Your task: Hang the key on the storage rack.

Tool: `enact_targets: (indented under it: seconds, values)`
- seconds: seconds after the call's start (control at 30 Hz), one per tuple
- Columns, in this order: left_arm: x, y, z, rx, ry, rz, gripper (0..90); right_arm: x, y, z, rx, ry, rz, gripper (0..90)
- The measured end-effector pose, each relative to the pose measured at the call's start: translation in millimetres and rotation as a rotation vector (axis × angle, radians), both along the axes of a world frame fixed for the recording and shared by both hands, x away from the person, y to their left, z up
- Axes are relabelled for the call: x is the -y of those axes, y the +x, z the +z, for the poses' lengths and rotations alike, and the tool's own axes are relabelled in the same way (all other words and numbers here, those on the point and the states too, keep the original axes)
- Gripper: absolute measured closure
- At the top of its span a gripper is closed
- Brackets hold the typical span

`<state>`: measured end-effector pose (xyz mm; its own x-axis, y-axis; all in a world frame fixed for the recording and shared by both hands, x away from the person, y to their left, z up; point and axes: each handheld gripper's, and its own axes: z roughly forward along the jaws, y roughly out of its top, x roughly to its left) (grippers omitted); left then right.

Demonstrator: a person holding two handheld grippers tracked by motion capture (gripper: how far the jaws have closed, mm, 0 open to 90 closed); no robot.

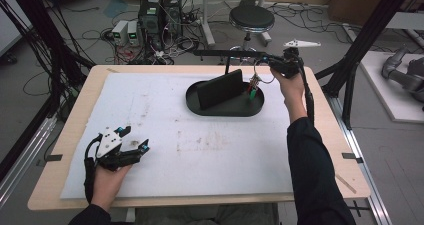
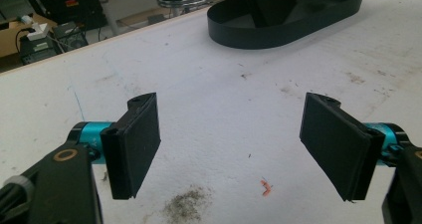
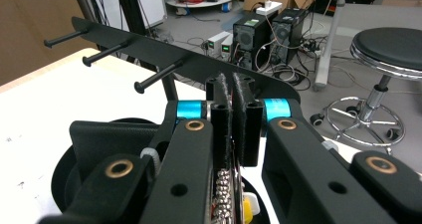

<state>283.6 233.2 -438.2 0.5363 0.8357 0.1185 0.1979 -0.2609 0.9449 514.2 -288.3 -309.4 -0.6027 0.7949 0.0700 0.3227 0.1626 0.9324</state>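
Right hand-held gripper (image 1: 264, 65) clamped on one beaded keychain (image 1: 253, 82) above one black oval tray (image 1: 200, 106); left hand-held gripper (image 1: 134, 138) wide open, empty; three rack pegs (image 3: 158, 76).

Left gripper (image 1: 134, 139): black body wearing a grey three-cornered plate on top, teal tips showing at the jaw ends.
Left jaw pads (image 2: 139, 144): flat black rectangular slabs, each sitting on a turquoise metal collar.
Left cable (image 1: 89, 170): black, looping beside the wrist.
Right gripper (image 3: 232, 109): black linkage arms carrying brass-ringed pivot holes, turquoise collars flanking fuzzy-faced black pads.
Right plate (image 1: 301, 43): pale grey, three-cornered, sitting above the gripper.
Right cable (image 1: 308, 97): black, trailing along the forearm.
Right sleeve (image 1: 314, 175): dark, long, covering the forearm.
Left sleeve (image 1: 90, 216): dark cuff showing at the wrist.
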Motion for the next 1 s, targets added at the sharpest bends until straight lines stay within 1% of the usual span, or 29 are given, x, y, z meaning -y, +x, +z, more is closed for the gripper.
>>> enact_targets:
  seconds: [0.1,0.4,0.53,0.77,0.87,0.93,1.0]
  values:
    - [-0.1,-0.1,0.1,0.000,-0.001,0.000,23.8,-0.9,-0.3,-0.3,0.000,-0.010,-0.002,87.2]
    - [1.0,-0.8,0.4,0.002,0.000,-0.005,23.7,-0.2,-1.7,0.5,-0.003,-0.014,-0.014,86.9]
    - [1.2,-0.7,0.4,0.001,0.000,-0.008,23.7,0.7,-2.5,1.3,0.004,-0.032,-0.034,85.1]
    - [3.3,0.2,-0.2,0.000,0.000,-0.012,23.8,3.0,-4.0,2.6,0.007,-0.063,-0.065,84.9]
    - [3.8,0.4,-0.4,-0.001,0.002,-0.013,23.8,4.8,-4.6,2.3,0.001,-0.064,-0.070,83.0]
    - [3.6,0.6,-0.3,-0.001,0.006,-0.014,23.8,5.3,-6.1,3.4,0.003,-0.066,-0.065,82.6]
    - [3.8,0.7,0.0,0.000,0.005,-0.013,23.8,5.6,-8.5,5.6,0.016,-0.069,-0.064,79.2]
